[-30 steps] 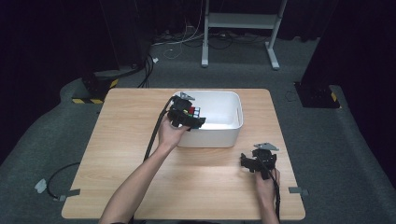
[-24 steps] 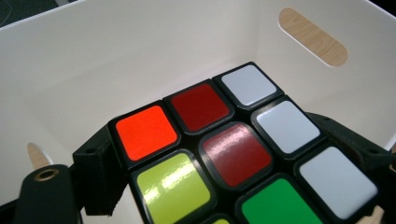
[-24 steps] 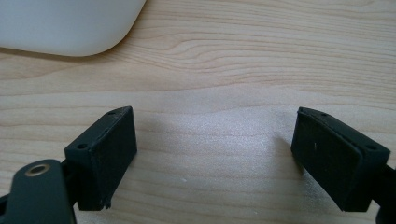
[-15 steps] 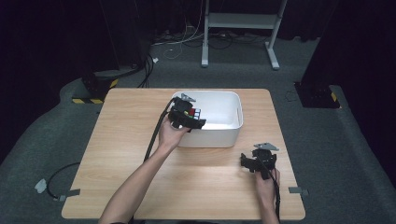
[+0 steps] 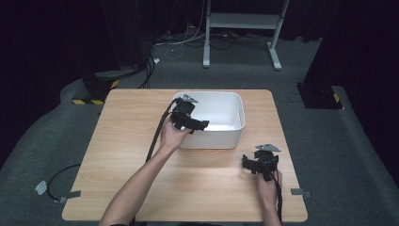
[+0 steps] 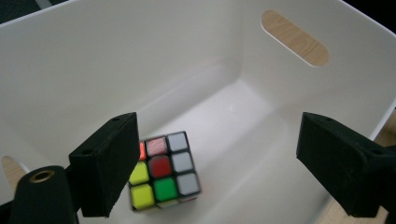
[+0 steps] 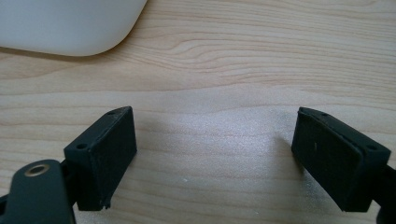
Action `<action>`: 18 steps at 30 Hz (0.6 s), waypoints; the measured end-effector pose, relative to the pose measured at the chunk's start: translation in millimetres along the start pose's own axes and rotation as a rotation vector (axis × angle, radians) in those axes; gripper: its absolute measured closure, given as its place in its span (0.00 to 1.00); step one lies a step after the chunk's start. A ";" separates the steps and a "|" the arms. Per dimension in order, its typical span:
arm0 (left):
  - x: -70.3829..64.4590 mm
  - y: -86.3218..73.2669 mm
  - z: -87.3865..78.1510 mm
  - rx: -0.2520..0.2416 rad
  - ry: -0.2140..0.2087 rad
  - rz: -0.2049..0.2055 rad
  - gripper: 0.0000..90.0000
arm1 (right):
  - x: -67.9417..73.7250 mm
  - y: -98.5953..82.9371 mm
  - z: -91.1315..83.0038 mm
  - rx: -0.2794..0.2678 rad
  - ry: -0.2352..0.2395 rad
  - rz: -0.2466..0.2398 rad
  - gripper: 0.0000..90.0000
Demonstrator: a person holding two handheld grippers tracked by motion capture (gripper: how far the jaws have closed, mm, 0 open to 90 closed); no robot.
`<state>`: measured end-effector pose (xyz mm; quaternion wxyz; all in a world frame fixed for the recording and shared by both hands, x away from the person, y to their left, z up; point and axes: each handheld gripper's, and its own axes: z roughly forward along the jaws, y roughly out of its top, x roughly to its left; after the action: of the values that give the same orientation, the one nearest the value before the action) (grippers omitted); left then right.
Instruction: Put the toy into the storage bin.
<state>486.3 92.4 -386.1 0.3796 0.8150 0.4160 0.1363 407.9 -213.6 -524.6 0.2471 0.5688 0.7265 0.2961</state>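
left gripper (image 5: 200, 124): held over the bin (image 5: 235, 136) at its left rim, jaws spread wide, nothing grasped | cube (image 6: 163, 171): lying free on the bin floor, just beside the left jaw, judged deposited for containment | right gripper (image 5: 251, 163): parked low over the table (image 5: 127, 141), near right, jaws released, kept clear

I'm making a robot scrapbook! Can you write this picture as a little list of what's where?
table: light wood tabletop
bin: white plastic bin at the far middle of the table
cube: colourful puzzle cube lying on the bin's floor
left gripper: over the bin, fingers wide open, cube not gripped
right gripper: low over bare wood near the bin's corner, open, holding nothing
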 end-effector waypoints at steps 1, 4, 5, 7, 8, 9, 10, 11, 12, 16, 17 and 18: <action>0.2 0.0 -1.3 -0.004 -0.001 0.000 0.15 | 0.0 0.0 0.0 0.000 0.000 0.000 0.15; 0.6 0.7 -6.2 -0.025 -0.002 -0.004 0.15 | 0.1 0.0 0.0 0.000 0.001 0.000 0.15; 0.7 0.9 -7.4 -0.029 -0.002 -0.005 0.15 | 0.1 0.0 0.0 0.000 0.001 0.000 0.15; 0.9 1.0 -10.0 -0.036 0.000 -0.004 0.16 | 0.1 0.0 0.0 0.000 0.001 0.000 0.15; 1.1 1.0 -11.4 -0.037 0.002 -0.001 0.16 | 0.1 0.0 0.0 0.000 0.001 -0.001 0.15; 1.4 0.8 -13.2 -0.042 0.005 0.002 0.16 | 0.1 0.0 0.0 0.000 0.001 0.000 0.15; 1.9 0.7 -14.6 -0.042 0.006 0.006 0.16 | 0.1 0.0 0.0 0.000 0.001 0.000 0.15; 1.9 0.5 -16.1 -0.044 0.005 0.006 0.16 | 0.1 0.0 0.0 0.000 0.001 -0.001 0.15; 2.2 0.4 -17.6 -0.047 0.008 0.009 0.16 | 0.1 0.0 0.0 0.000 0.001 -0.001 0.15; 2.9 0.1 -24.4 -0.064 0.015 0.015 0.16 | 0.2 0.0 0.0 0.000 0.001 0.000 0.15; 3.1 -0.1 -25.9 -0.067 0.014 0.014 0.16 | 0.1 0.0 0.0 0.000 0.001 -0.001 0.15; 3.2 -0.3 -27.6 -0.070 0.015 0.015 0.16 | 0.2 0.0 0.0 0.000 0.001 0.000 0.15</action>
<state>473.2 108.9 -368.0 0.4036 0.8033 0.4078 0.1597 407.9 -213.5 -524.6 0.2465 0.5685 0.7268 0.2962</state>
